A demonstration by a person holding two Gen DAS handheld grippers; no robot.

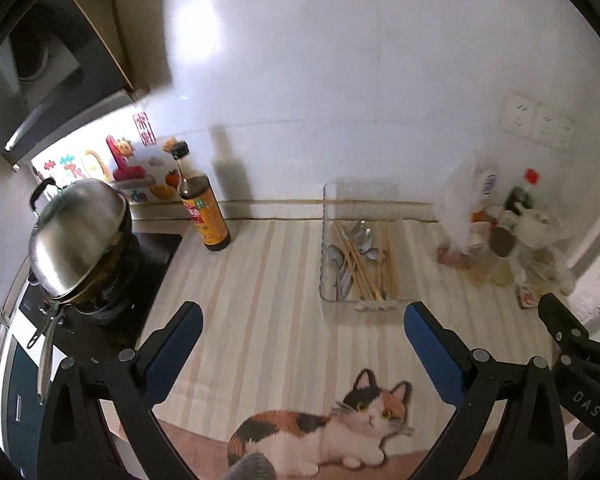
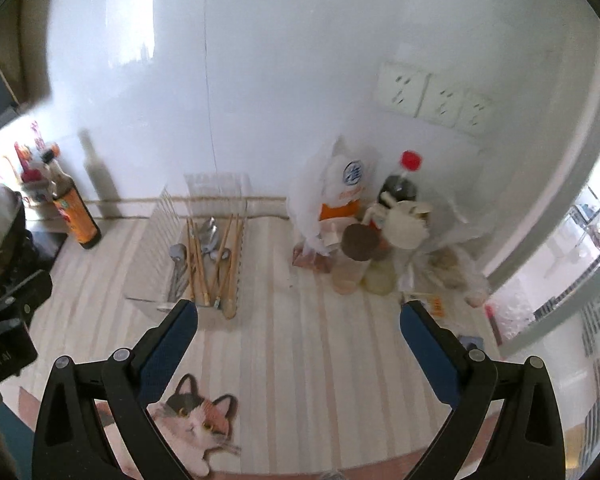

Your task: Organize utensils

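A clear plastic tray (image 1: 329,300) stands on the striped mat near the back wall; it also shows in the right wrist view (image 2: 148,300). In it lie several wooden chopsticks (image 1: 360,266) and several metal spoons (image 1: 336,256), seen again as chopsticks (image 2: 198,268) and spoons (image 2: 210,234). My left gripper (image 1: 302,320) is open and empty, hovering in front of the tray. My right gripper (image 2: 298,316) is open and empty, just right of the tray. The right gripper's body shows at the left wrist view's right edge (image 1: 572,340).
A dark sauce bottle (image 1: 202,204) stands left of the tray, with a steel-lidded pot (image 1: 76,236) on a stove further left. Bagged food, jars and a red-capped bottle (image 2: 396,188) crowd the right corner. A cat picture (image 1: 340,420) marks the mat's front.
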